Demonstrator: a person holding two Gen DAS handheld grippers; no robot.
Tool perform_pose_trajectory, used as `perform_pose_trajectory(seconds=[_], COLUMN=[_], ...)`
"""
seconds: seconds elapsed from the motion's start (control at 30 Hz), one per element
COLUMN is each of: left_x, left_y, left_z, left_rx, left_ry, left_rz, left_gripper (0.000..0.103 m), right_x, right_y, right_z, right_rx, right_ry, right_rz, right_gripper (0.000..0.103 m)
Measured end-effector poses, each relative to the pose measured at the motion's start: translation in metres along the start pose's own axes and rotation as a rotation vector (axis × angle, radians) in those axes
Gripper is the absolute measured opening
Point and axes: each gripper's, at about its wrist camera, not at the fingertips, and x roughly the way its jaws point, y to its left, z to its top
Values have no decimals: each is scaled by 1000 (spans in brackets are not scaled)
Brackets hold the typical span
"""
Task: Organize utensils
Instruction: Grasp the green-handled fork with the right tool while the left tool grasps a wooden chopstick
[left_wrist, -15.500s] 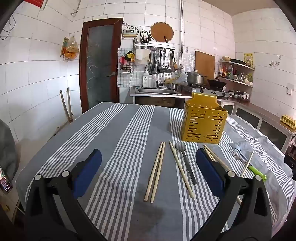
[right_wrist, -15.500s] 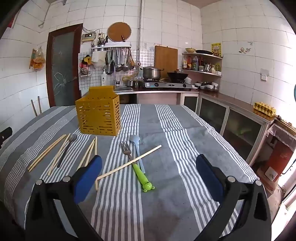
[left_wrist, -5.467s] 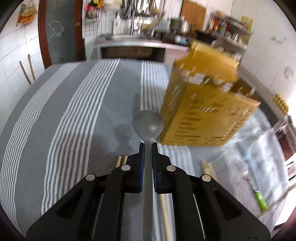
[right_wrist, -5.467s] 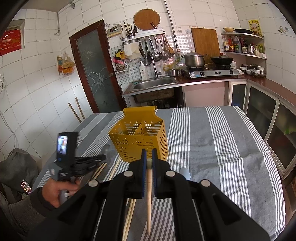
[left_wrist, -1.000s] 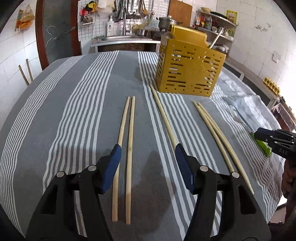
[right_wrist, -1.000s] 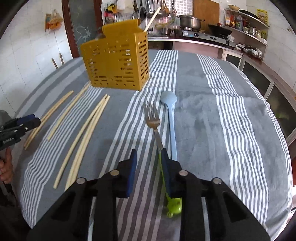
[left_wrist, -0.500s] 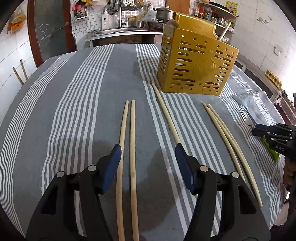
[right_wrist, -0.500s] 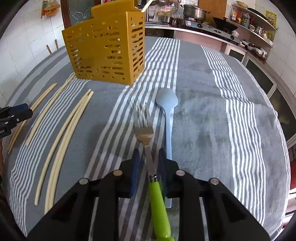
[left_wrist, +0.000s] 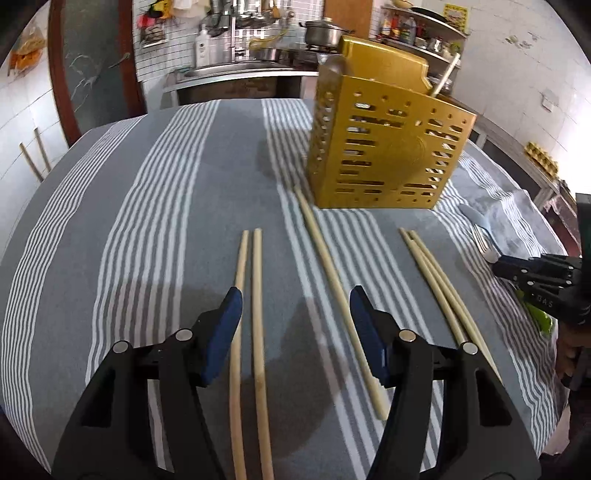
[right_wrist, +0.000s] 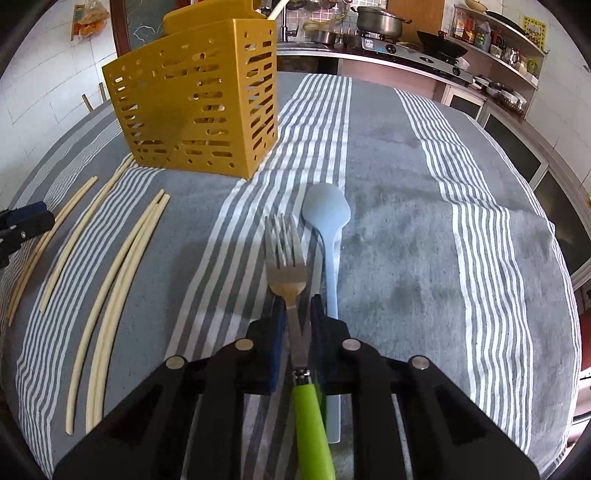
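My right claw is closing, its jaws either side of the metal neck of the green-handled fork, which lies on the striped tabletop beside the blue spoon. My left claw is spread wide and empty above the chopsticks, in front of the yellow holder.

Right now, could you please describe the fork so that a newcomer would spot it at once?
Start at the yellow basket on the striped tablecloth. In front of it two utensils lie side by side. The fork is the metal one with the green handle, left of the pale blue spoon.
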Motion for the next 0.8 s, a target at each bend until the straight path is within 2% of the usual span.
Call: perform_pose_trajectory(seconds=[0.1, 0.2, 0.37, 0.5, 0.6, 0.8], left_x=[11, 25, 40, 48, 54, 59], left_y=[2, 7, 13, 12, 12, 5], left_z=[2, 4, 11, 16, 23, 25], left_rx=[-1, -13, -10, 6, 13, 93], left_ry=[24, 57, 83, 113, 140, 178], left_rz=[9, 26, 65, 102, 122, 170], left_gripper=[58, 40, 34, 24, 21, 18], right_x=[0, 0, 0, 1, 1, 3], right_y=[-1, -2, -3, -3, -3, 2], right_z=[1, 1, 2, 2, 3, 4], right_rx=[4, 7, 6, 4, -1, -21], right_ry=[1, -1, 0, 1, 5, 26], right_rz=[6, 11, 13, 12, 10, -16], right_gripper=[15, 15, 15, 15, 15, 15])
